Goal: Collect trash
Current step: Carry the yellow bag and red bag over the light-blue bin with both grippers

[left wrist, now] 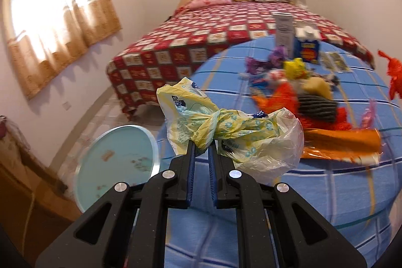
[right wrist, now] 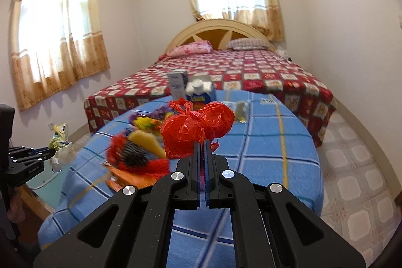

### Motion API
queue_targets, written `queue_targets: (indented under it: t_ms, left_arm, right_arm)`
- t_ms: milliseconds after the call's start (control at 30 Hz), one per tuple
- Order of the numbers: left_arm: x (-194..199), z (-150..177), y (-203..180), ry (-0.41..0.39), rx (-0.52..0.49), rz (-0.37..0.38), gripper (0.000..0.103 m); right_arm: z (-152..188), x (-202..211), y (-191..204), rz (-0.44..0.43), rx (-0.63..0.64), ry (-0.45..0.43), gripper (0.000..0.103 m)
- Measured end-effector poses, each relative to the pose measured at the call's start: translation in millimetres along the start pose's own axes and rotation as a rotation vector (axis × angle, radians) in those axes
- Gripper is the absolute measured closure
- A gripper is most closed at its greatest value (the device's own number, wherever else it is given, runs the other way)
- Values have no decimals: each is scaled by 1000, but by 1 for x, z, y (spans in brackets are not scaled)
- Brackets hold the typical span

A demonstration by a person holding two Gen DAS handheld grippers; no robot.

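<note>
Item 1: knotted yellow plastic bag, long axis running left to right across the left wrist view, lifted above the blue checked tablecloth. Left gripper narrow, pinching it just below the knot.

Item 2: knotted red plastic bag, bulging, tied ends upward. Right gripper fully closed on its lower edge, above the table.

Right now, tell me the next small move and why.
Probably carry the yellow knotted bag, pinched in the left gripper, left over the pale blue bin and release; the right gripper already holds the red bag, so both are loaded.
</note>
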State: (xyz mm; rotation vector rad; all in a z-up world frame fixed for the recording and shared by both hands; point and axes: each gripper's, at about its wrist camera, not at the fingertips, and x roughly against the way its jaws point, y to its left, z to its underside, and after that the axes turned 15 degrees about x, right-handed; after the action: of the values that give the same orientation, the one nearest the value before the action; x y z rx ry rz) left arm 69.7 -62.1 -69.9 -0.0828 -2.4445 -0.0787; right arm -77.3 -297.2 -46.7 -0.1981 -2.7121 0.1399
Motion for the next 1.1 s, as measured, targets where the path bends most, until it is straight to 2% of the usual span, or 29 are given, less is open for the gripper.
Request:
queue_targets:
  t_ms: [600, 1100]
  left_arm:
    - [-5, -9, 97, -25, 84, -210, 93]
    - [-3, -5, 148, -19, 150, -295, 93]
  right_arm:
    - [-40, -49, 107, -192, 173, -8, 100]
    - [-56, -88, 181, -300, 269, 9, 100]
